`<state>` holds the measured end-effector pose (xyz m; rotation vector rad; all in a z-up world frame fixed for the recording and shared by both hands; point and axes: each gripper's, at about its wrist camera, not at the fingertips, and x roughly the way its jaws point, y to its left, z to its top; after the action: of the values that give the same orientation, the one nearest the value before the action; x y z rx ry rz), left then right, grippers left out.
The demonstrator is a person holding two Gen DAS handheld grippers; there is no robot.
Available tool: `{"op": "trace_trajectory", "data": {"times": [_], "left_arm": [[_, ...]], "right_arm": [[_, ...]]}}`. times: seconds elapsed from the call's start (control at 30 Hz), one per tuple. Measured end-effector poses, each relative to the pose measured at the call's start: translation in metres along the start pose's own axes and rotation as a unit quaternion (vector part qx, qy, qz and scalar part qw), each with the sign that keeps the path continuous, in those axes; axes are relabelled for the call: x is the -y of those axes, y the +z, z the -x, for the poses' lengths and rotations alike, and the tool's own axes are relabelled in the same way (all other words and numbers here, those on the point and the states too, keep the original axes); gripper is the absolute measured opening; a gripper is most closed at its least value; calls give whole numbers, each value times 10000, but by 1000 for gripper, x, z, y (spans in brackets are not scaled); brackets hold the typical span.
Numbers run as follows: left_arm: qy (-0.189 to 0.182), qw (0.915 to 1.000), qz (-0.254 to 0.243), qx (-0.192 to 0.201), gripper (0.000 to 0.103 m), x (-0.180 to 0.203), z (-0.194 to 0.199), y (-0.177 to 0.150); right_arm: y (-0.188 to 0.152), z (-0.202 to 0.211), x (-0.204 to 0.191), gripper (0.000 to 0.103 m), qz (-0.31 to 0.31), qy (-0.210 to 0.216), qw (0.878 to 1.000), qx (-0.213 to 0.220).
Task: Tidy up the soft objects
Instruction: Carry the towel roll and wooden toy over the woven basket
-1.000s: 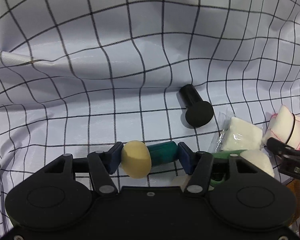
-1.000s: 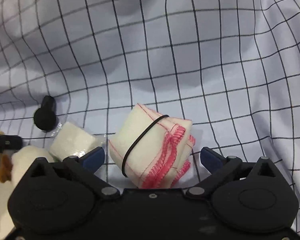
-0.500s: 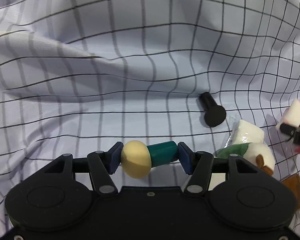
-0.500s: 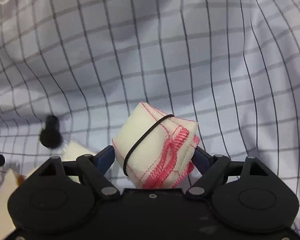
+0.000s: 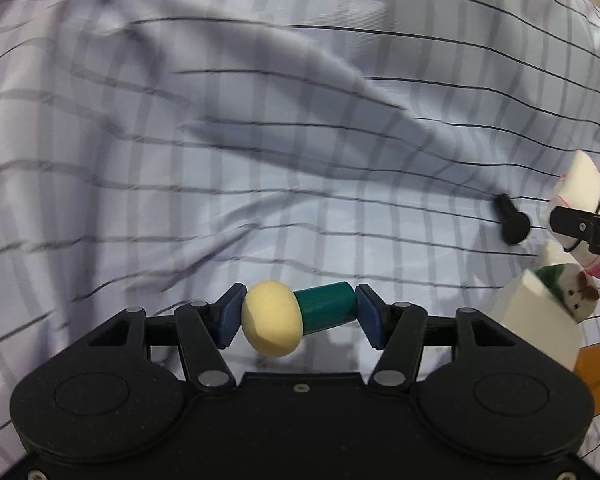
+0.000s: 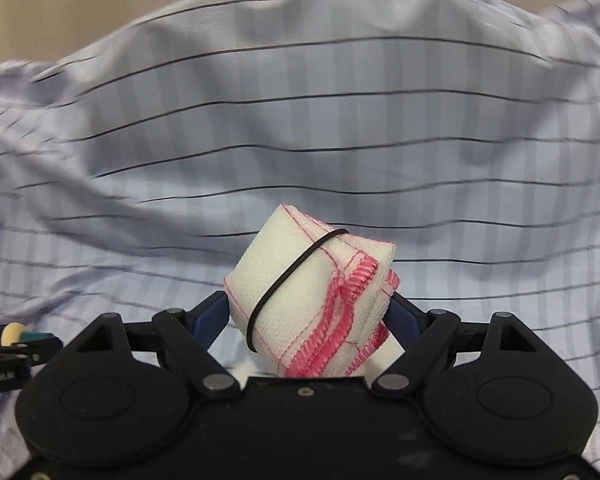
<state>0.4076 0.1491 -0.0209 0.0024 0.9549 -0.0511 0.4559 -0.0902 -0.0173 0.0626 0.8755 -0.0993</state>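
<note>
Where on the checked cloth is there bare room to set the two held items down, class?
Bare: the wrinkled checked cloth left of the black mushroom-shaped stopper. Crowded: the right edge, around the stopper, white foam block and small plush toy.

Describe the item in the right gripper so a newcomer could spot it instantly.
Over the checked cloth, look between the right gripper's blue fingers. There sits a folded white cloth bundle. Pink stitched edging and a black elastic band around it set it apart.
</note>
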Motion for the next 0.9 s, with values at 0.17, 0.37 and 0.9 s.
{"op": "trace_trajectory", "data": {"times": [0.17, 0.37, 0.9], "left_arm": [[219, 9994, 227, 115, 56, -25, 15, -24], [292, 9986, 377, 239, 56, -33, 37, -58], [106, 9981, 602, 107, 56, 0, 113, -146]], "right_arm": [[-8, 6, -51, 83, 382, 446, 9983, -14], [-27, 25, -103, 83, 855, 987, 9914, 4], [-96, 107, -100, 84, 1023, 2020, 9733, -377]]}}
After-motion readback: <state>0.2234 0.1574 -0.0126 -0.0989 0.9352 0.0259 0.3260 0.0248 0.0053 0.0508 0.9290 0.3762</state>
